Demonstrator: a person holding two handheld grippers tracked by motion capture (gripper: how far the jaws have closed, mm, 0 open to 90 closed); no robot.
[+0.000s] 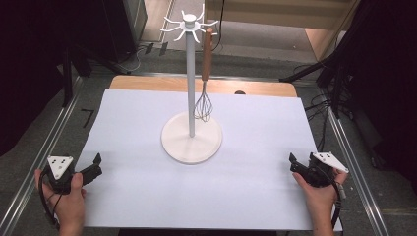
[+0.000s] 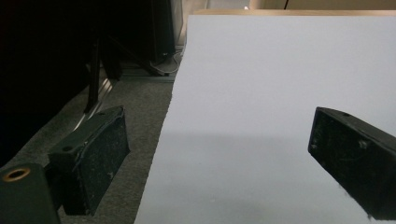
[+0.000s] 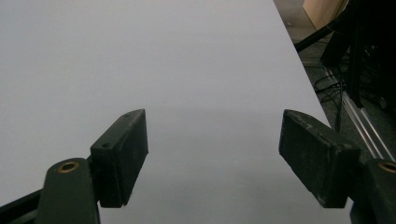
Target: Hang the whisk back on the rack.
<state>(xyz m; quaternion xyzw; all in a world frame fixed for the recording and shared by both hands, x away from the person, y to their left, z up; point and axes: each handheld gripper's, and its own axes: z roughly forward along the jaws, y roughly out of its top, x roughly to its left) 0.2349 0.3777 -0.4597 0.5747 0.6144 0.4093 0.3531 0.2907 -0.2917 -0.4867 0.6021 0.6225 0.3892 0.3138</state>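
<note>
We hold the left gripper point(image 1: 97, 160) at 8 o'clock and the right gripper point(image 1: 292, 161) at 4 o'clock, jaws apart and empty. The whisk point(image 1: 204, 73) hangs from the stand point(image 1: 191, 73) at 12 o'clock; a careless tug may topple the stand.

Wooden table point(image 1: 260, 88) — white sheet point(image 1: 147, 196) — rack's round base point(image 1: 192, 145).
</note>
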